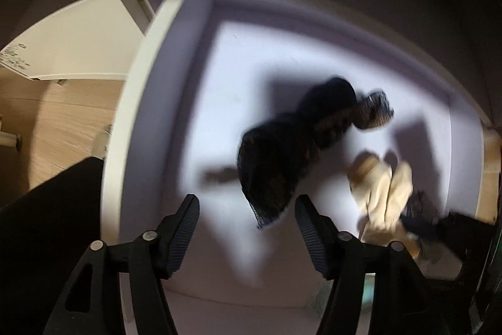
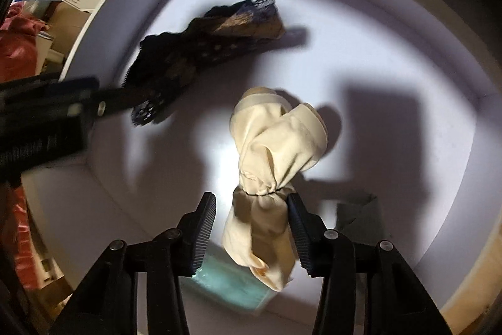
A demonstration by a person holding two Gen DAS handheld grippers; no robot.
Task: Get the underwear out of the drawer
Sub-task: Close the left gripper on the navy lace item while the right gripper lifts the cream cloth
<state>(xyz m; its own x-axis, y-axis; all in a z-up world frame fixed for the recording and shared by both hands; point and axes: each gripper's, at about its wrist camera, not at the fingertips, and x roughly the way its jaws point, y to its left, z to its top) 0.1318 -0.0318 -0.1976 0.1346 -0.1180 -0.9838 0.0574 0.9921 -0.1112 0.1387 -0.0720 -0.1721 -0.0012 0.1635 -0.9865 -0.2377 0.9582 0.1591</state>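
- Right hand-held gripper (image 2: 251, 215): jaws part-open around the cream underwear (image 2: 276, 134), not visibly clamped; pinch its bunched neck firmly before lifting.
- Left hand-held gripper (image 1: 248, 228) hangs open and empty by the black lace underwear (image 1: 282, 159); centre, then close.
- Lift clear of the drawer (image 1: 175, 58) wall.

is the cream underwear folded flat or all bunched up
Bunched up: the cream underwear is twisted into a knot-like wad, not flat, between the right tool's fingers.

Rt hand-held gripper (image 2: 252, 204) w/ cream underwear (image 2: 276, 134) between pads, black lace underwear (image 2: 175, 58) on drawer (image 2: 392, 52) floor.
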